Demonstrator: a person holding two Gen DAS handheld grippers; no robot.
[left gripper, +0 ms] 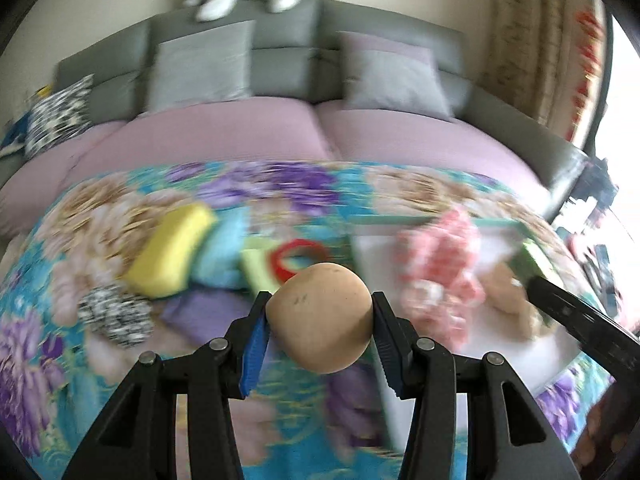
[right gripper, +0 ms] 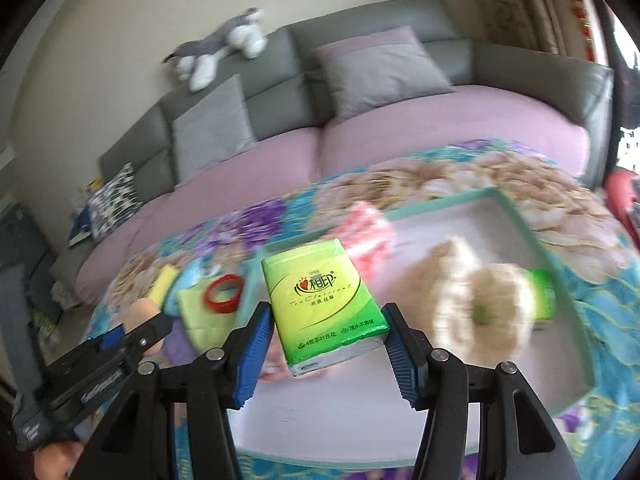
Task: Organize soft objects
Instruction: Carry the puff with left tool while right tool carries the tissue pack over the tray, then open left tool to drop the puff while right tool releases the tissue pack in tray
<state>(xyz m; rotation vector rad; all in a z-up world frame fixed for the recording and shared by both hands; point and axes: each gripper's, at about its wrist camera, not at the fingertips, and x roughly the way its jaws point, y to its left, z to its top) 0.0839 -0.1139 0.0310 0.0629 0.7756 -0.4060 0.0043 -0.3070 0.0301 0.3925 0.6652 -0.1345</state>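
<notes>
The left tool (left gripper: 320, 320) is clamped on a tan squishy ball (left gripper: 320, 316) above the worktop; the right tool (right gripper: 328, 332) grips a green tissue pack (right gripper: 324, 304) over the white tray (right gripper: 516, 208); both look light, yielding, best held mid-body

My view blurs the pink knitted bundle (left gripper: 438, 276) and cream fluffy plush (right gripper: 476, 300); their details are indistinct.
</notes>
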